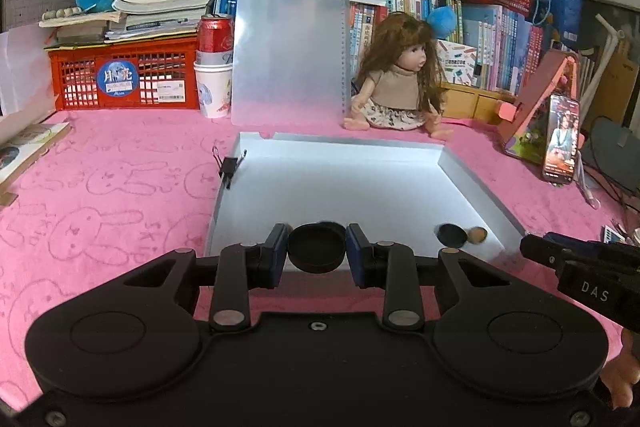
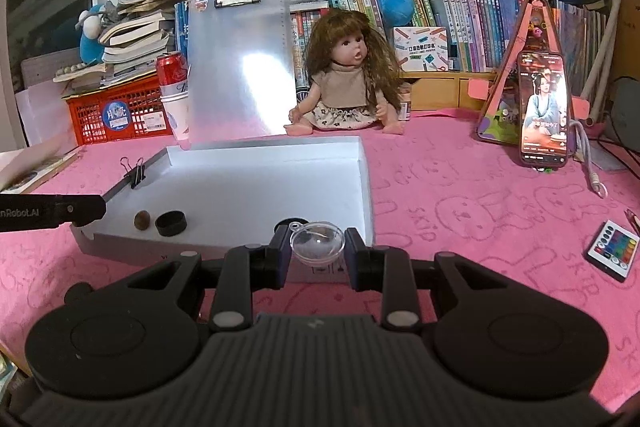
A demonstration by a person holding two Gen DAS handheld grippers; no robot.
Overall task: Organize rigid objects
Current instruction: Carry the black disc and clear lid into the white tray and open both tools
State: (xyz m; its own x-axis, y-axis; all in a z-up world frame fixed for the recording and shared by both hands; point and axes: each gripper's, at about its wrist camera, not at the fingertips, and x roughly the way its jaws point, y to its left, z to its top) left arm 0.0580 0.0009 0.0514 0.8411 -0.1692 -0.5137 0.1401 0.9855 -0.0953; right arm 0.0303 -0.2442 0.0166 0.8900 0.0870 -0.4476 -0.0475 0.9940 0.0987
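My left gripper (image 1: pixel 317 249) is shut on a black round cap (image 1: pixel 316 247) at the near edge of the white shallow box (image 1: pixel 472 179). My right gripper (image 2: pixel 317 245) is shut on a clear plastic half-sphere (image 2: pixel 317 241) above the near right corner of the same box (image 2: pixel 366 187). Inside the box lie a second black cap (image 2: pixel 171 222) and a small brown nut (image 2: pixel 142 218); both also show in the left wrist view, the cap (image 1: pixel 452 235) and the nut (image 1: pixel 477 235). A dark round object (image 2: pixel 294 221) lies in the box just behind the half-sphere.
A binder clip (image 2: pixel 135 171) grips the box's left wall. A doll (image 2: pixel 348 83), a clipboard (image 2: pixel 240 67), a red crate (image 2: pixel 116 115), cups with a can (image 2: pixel 174 95) and books stand behind. A phone on a stand (image 2: pixel 542 107) and a remote (image 2: pixel 612 249) are at the right on the pink cloth.
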